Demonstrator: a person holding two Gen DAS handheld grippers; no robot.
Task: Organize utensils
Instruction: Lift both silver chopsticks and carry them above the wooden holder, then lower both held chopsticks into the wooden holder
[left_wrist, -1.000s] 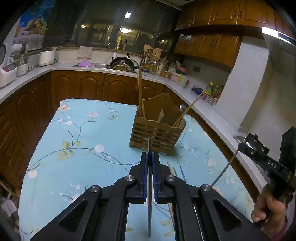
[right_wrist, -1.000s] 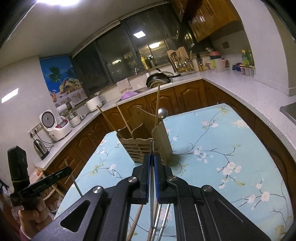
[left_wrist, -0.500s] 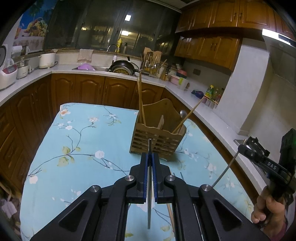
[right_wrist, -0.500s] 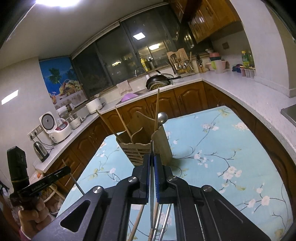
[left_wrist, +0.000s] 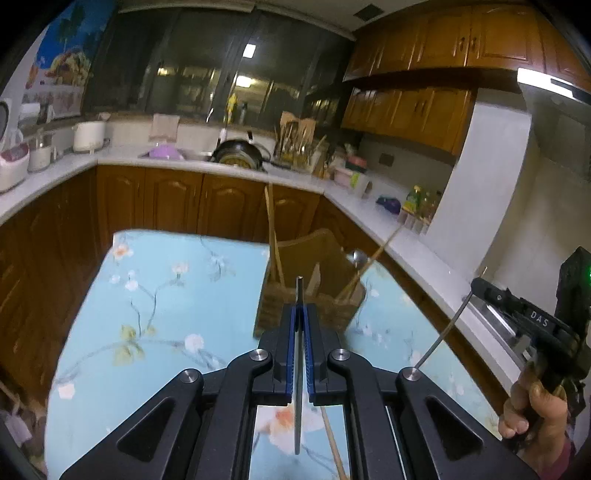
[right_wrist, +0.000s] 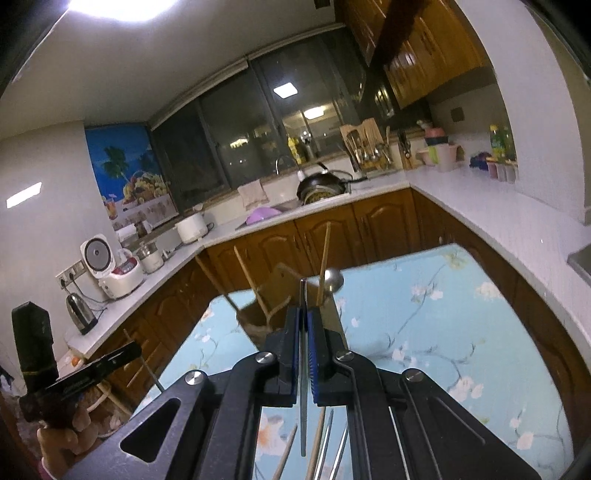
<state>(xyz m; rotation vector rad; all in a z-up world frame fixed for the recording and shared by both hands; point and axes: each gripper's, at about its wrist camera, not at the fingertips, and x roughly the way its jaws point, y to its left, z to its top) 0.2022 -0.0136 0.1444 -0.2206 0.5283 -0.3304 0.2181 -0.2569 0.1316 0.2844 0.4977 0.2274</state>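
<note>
Each gripper, left and right, is clamped on a thin metal chopstick, carried toward the wooden holder on the flowered table; next, tipping each into a slot.

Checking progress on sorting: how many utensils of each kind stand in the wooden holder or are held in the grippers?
Wooden chopsticks in holder: 3
Metal spoon in holder: 1
Metal sticks, one each in left gripper and right gripper: 2
Total: 6
</note>
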